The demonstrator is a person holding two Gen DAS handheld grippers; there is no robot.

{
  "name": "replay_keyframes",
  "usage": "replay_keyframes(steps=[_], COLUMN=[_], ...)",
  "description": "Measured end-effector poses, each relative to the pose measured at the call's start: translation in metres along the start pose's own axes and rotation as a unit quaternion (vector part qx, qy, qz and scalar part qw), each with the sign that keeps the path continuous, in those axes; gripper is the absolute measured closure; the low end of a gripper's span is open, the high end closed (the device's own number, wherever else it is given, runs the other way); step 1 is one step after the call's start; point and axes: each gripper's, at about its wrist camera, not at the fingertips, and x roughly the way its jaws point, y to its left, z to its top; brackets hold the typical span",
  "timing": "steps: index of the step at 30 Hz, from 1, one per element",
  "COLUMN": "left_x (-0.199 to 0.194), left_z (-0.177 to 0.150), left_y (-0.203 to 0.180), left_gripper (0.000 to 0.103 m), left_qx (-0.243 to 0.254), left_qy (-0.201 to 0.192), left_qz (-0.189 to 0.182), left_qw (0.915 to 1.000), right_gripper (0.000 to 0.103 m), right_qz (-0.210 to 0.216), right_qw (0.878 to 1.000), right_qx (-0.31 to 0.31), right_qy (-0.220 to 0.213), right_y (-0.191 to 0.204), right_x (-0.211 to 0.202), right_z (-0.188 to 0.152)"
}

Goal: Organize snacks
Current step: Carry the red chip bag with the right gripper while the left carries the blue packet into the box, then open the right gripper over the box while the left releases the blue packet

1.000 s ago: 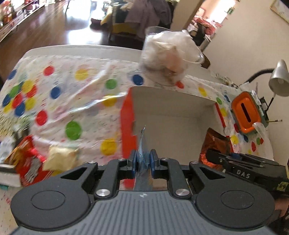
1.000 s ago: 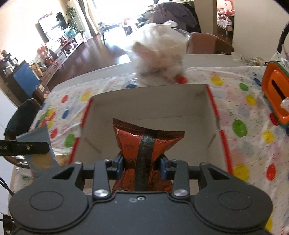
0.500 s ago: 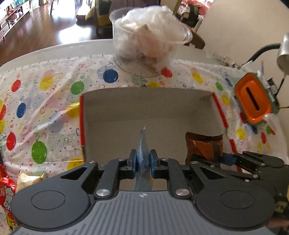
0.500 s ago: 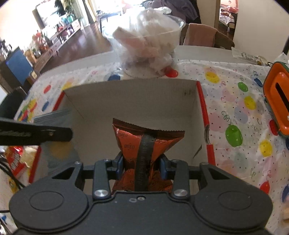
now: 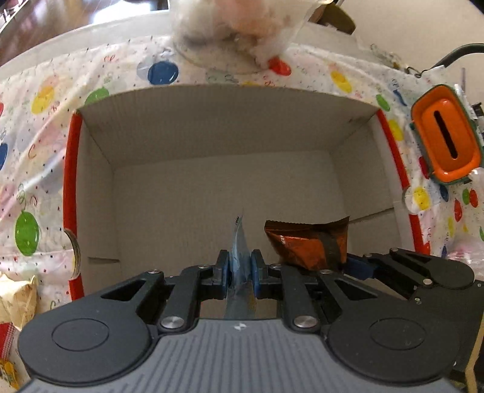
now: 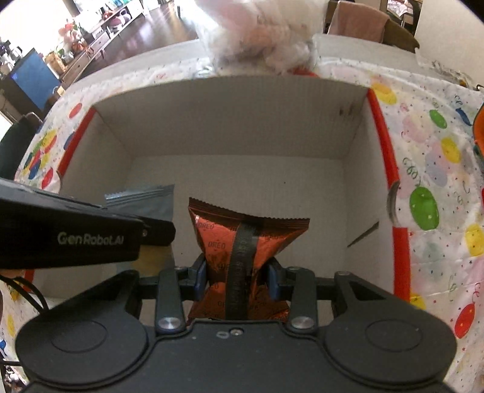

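**Operator A:** Report the state of each gripper, nearest items first.

**Operator B:** The left gripper (image 5: 240, 270) has its jaws closed on a thin blue-grey packet (image 5: 239, 245), held edge-on and upright between the blue pads. The right gripper (image 6: 237, 279) has its jaws closed on an orange-brown Oreo packet (image 6: 242, 238), clamped at its lower half, with its serrated top edge pointing up.

**Operator A:** Where do the two packets sit relative to the container?

**Operator B:** Both are inside the open cardboard box (image 5: 211, 121), at its near side and above its floor. In the left wrist view the Oreo packet (image 5: 305, 245) is just beside the blue-grey packet, toward the box's right wall. In the right wrist view the blue-grey packet (image 6: 148, 201) stands near the left wall, partly behind the left gripper's body (image 6: 75, 238). Whether either packet touches the floor cannot be determined.

**Operator A:** Describe the box and what lies beyond it.

**Operator B:** The box has red-edged side walls and stands on a polka-dot tablecloth (image 5: 39, 151). Behind its far wall stands a clear plastic tub (image 5: 239, 27) of wrapped items, blurred. Toward the tabletop's right edge sits an orange container (image 5: 444, 145) with a slot in its top. At the left edge, near the box's near corner, lies a pale yellow snack bag (image 5: 16, 299).
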Motion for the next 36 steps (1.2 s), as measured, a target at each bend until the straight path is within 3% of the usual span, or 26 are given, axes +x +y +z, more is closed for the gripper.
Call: replay_keyframes(steps=[8,18,26,30,36], left_x=[0.01,0.002,-0.021,-0.036,-0.059], left_z=[0.004,-0.003,-0.013,-0.02,-0.035], left_y=[-0.003,-0.001,0.004,0.006,0.013], left_gripper=[0.089,0.085,0.076,0.075,0.074], left_qx=[-0.002,-0.003,-0.004,0.003,0.013], left_qy=[0.024,0.017,-0.016,-0.039,-0.069], left_qz=[0.011,0.012,0.007,0.005,0.002], left_qw=[0.9996,0.9998,0.9998,0.9992,0.9976], right_gripper=[0.065,0.059,0.048,0.039,0.036], right_qz=[0.002,0.007,0.007,0.01,0.014], right_qw=[1.0,1.0,0.999,0.999,0.998], right_qx=[0.005,0.019,0.032,0.034,0.026], right_qy=[0.007,0.002,-0.017,-0.035,-0.055], right_y=[-0.005,-0.01,-0.011,-0.01,-0.002], right_x=[0.005,-0.002,-0.02,-0.033,-0.048], right_z=[0.001,-0.005,-0.011,-0.013,-0.015])
